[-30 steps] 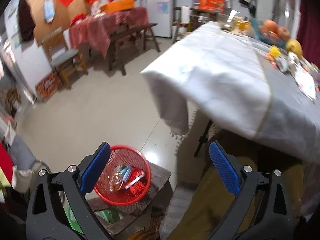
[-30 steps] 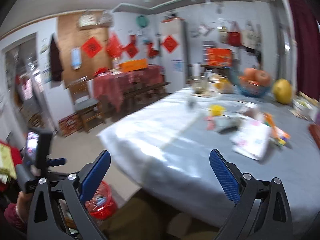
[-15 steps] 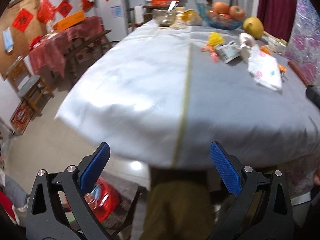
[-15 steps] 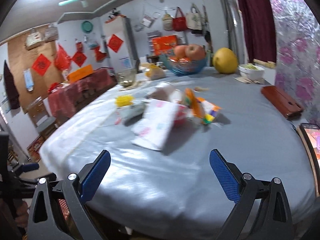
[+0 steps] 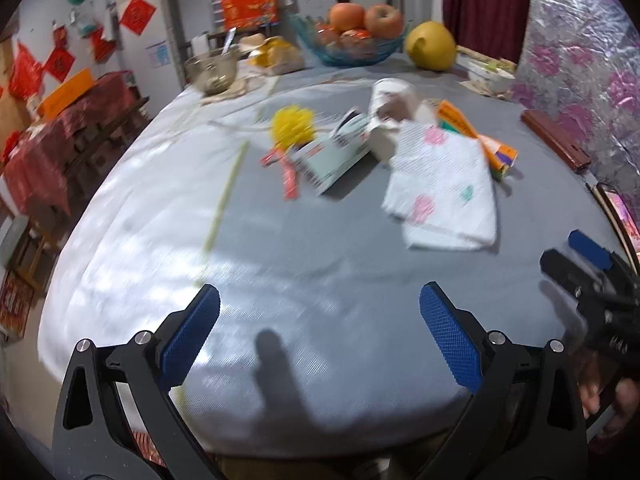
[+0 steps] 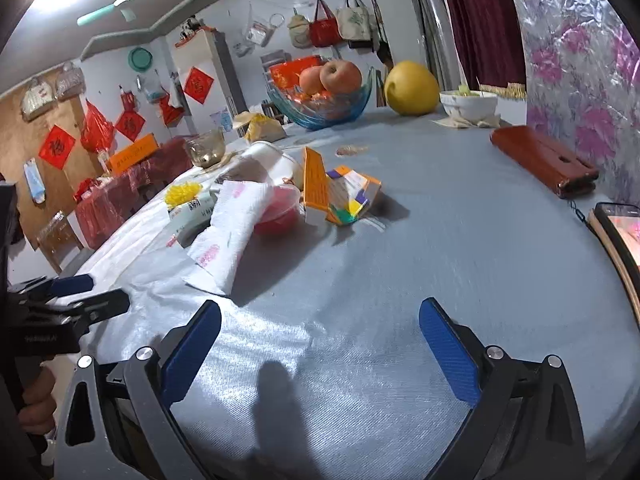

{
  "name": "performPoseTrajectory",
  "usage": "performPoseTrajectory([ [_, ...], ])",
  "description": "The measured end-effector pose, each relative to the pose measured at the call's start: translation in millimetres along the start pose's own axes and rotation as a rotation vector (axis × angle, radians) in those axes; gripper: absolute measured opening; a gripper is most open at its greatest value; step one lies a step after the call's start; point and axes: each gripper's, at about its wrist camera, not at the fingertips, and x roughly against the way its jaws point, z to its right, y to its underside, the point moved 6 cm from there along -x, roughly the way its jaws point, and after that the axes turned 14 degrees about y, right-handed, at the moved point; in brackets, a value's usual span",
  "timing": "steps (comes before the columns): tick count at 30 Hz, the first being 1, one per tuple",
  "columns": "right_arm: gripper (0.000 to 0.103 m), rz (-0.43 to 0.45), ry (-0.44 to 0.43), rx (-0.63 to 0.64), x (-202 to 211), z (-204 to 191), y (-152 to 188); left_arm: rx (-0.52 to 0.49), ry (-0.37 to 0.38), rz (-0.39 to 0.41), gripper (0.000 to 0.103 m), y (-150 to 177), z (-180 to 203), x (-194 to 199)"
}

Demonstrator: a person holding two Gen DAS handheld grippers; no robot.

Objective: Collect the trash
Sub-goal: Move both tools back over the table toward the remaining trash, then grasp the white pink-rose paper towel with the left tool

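So the big grey-clothed surface [image 5: 320, 280] fills pretty much both views, and the trash sits in a loose heap around its middle, well away from both grippers. Biggest piece is the white paper towel with pink spots [image 5: 444, 192], lying flat-ish on the near side of the heap and draped partly over a red plastic cup [image 6: 280, 210] in the right wrist view. Just beside it on the right is an orange carton [image 6: 336, 192], tipped and crushed open. On the left there's a pale green box [image 5: 336, 152] on its side, touching a white paper cup [image 5: 394, 100] that's tipped over behind the towel. Then a fluffy yellow thing [image 5: 292, 126] right behind the box, and a couple of small red wrappers [image 5: 286, 172] next to it. Farther back: a blue glass fruit bowl [image 6: 324, 108] with apples, a big yellow pomelo [image 5: 430, 46], and a metal bowl [image 5: 212, 68]. A brown case [image 6: 544, 160] lies near the right edge. The left gripper [image 5: 320, 332] hangs over the near edge with fingers spread wide, nothing in them. The right gripper [image 6: 320, 336] is the same deal, fingers wide apart and empty, both sitting side by side.
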Motion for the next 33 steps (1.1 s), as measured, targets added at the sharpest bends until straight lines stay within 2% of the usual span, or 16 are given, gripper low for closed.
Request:
performPoseTrajectory([
  [7, 0.098, 0.010, 0.002, 0.022, -2, -3, 0, -0.048, -0.003, 0.027, 0.096, -33, 2, -23],
  [12, 0.099, 0.039, 0.050, 0.118, -5, -12, 6, -0.070, 0.152, 0.015, 0.096, -40, 22, -28],
  [15, 0.099, 0.051, 0.077, 0.204, -7, -17, 10, -0.100, 0.195, 0.002, 0.096, -44, 38, -36],
  [18, 0.099, 0.057, 0.030, 0.198, -4, -12, 10, -0.113, 0.274, -0.034, 0.096, -52, 57, -53],
  [21, 0.099, 0.058, -0.009, 0.181, -1, -9, 9, -0.131, 0.281, -0.062, 0.096, -56, 69, -74],
  [24, 0.099, 0.069, 0.001, 0.208, -1, -11, 12, -0.126, 0.286, -0.092, 0.094, -53, 70, -89],
  [25, 0.099, 0.075, 0.012, 0.222, -1, -12, 13, -0.120, 0.278, -0.086, 0.084, -53, 67, -90],
  [26, 0.099, 0.080, 0.019, 0.228, -1, -13, 14, -0.118, 0.267, -0.064, 0.069, -53, 64, -87],
  [27, 0.099, 0.085, 0.024, 0.231, 0, -13, 14, -0.117, 0.283, -0.061, 0.061, -52, 63, -84],
  [28, 0.099, 0.088, 0.023, 0.227, 0, -13, 14, -0.103, 0.310, -0.053, 0.047, -52, 61, -79],
  [29, 0.099, 0.090, 0.021, 0.222, 0, -12, 14, -0.084, 0.338, -0.041, 0.037, -51, 57, -72],
  [31, 0.099, 0.091, 0.018, 0.220, 0, -12, 14, -0.068, 0.348, -0.013, 0.030, -49, 50, -59],
  [33, 0.099, 0.087, 0.012, 0.209, 1, -11, 14, -0.063, 0.321, 0.014, 0.030, -45, 40, -44],
])
